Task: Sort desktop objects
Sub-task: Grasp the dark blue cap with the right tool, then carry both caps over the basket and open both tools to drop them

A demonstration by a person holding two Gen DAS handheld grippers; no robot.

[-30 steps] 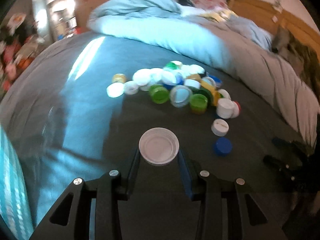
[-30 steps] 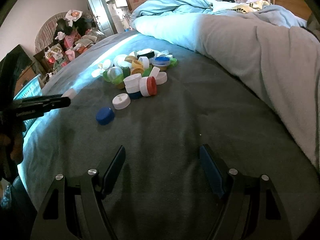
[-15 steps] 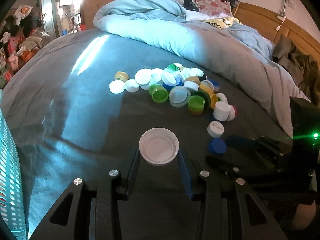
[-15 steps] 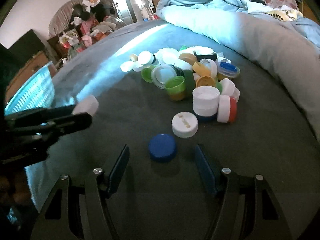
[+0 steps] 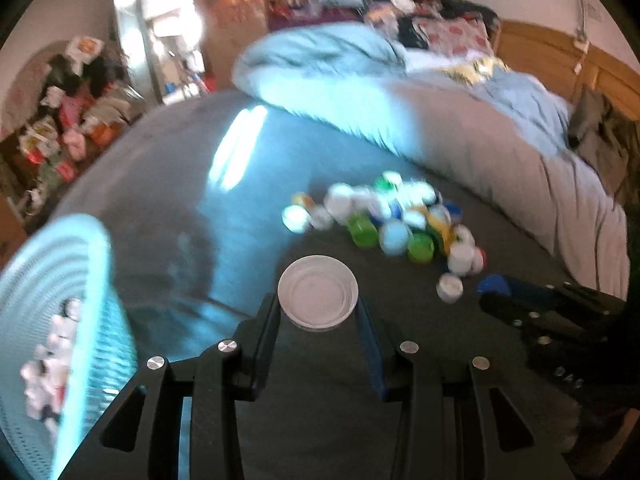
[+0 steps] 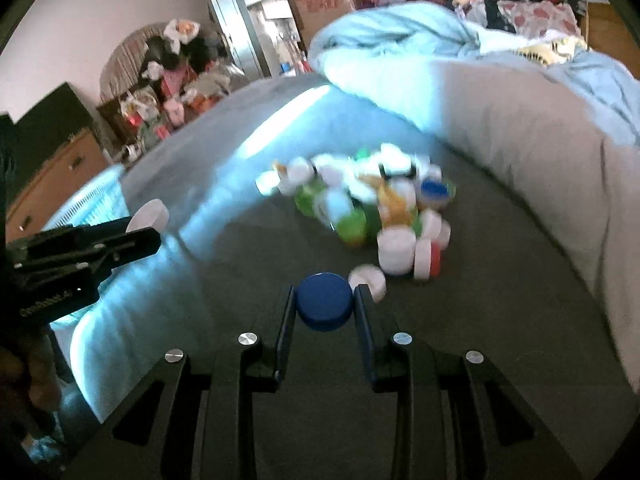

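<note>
Wide bed (image 6: 460, 320) under a dark grey sheet, with a rumpled pale blue and grey duvet (image 6: 500, 112) heaped along its far and right side. Cluttered room behind: cardboard boxes, a doorway, soft toys piled at the left.

Pale blue slotted basket (image 5: 60, 280) off the bed's left edge, holding several white caps low inside.

Blurred heap of bottle caps (image 5: 384, 220) near the middle of the bed: white, green, yellow, blue, one red-edged. Single white cap (image 6: 368, 280) lying apart at the near edge of the heap, just beside the right gripper's tip.

Left gripper (image 5: 318, 312) raised above the sheet, jaws partly closed and pressing both sides of a large white lid (image 5: 318, 292), hollow side facing the camera.

Right gripper (image 6: 324, 306) with jaws drawn in tight on a blue cap (image 6: 324, 300), pads against its rim on both sides, cap lifted clear of the sheet.

Dark hand (image 6: 24, 380) at the lower left of the right wrist view, gripping the left tool.
</note>
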